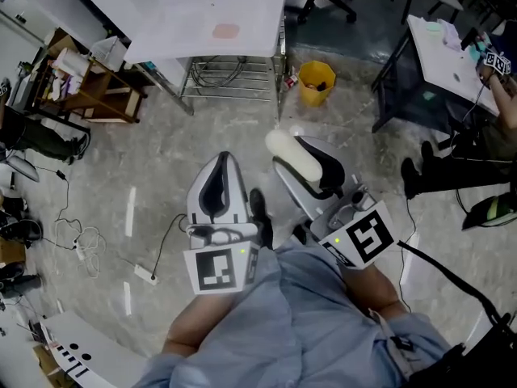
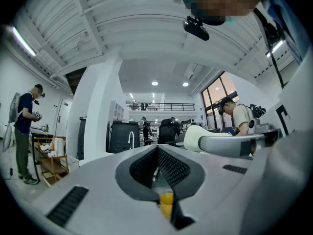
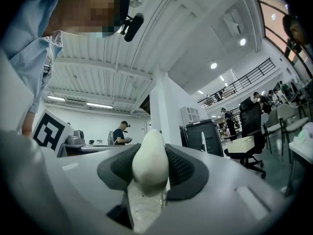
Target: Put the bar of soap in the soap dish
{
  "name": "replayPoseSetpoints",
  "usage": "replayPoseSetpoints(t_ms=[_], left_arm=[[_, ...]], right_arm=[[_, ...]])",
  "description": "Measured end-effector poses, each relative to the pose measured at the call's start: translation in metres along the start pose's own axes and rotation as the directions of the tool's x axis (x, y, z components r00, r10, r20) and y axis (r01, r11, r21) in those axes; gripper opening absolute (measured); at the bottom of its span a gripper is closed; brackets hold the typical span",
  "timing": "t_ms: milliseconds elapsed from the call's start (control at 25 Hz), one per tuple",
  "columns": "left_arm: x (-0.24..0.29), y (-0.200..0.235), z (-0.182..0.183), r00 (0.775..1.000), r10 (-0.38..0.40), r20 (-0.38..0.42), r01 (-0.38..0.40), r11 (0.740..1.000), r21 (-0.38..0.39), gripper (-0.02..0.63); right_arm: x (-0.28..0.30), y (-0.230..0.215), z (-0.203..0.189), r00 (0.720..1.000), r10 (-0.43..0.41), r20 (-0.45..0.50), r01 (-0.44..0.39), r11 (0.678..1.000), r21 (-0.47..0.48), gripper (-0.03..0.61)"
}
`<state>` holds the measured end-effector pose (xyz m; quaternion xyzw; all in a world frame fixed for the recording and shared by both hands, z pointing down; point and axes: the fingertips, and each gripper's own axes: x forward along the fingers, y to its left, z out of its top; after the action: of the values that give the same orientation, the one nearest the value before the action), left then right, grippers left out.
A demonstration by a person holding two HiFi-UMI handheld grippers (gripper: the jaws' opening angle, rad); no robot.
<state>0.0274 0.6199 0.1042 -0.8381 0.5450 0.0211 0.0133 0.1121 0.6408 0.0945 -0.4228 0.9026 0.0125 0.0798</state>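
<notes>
The white bar of soap (image 1: 292,153) sticks out past the tips of my right gripper (image 1: 305,158), whose jaws are shut on it. In the right gripper view the soap (image 3: 150,161) stands on edge between the dark pads of that gripper (image 3: 151,155). My left gripper (image 1: 224,162) is beside it on the left, jaws together and nothing in them; in its own view the left gripper (image 2: 156,148) has its pads meeting at the tips. Both are held over the floor, short of a white table (image 1: 250,6) ahead. A small pinkish flat thing (image 1: 226,31) lies on that table; it may be the soap dish.
A yellow bucket (image 1: 316,82) stands by the table's right legs. A wooden cart (image 1: 89,87) is at the left, and cables and a power strip (image 1: 145,275) lie on the floor. Another white table (image 1: 448,55) and a seated person are at the right.
</notes>
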Motion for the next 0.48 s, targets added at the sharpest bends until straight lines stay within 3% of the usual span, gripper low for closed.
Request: replayPoseSetpoints(t_ms=[200,480], left_arm=[[0.04,0.049,0.003,0.999,0.027,0.046,-0.026,0.999,-0.019,0.005],[0.095,0.127,0.003,0.999,0.027,0.041,-0.025,0.999,-0.036,0.005]], right_arm=[[0.058,-0.009,-0.009,0.999,0.031,-0.006,-0.031,0.999,-0.009,0.15],[0.154,-0.021,-0.015,0.999,0.05,-0.016,-0.051,0.998,-0.025,0.15]])
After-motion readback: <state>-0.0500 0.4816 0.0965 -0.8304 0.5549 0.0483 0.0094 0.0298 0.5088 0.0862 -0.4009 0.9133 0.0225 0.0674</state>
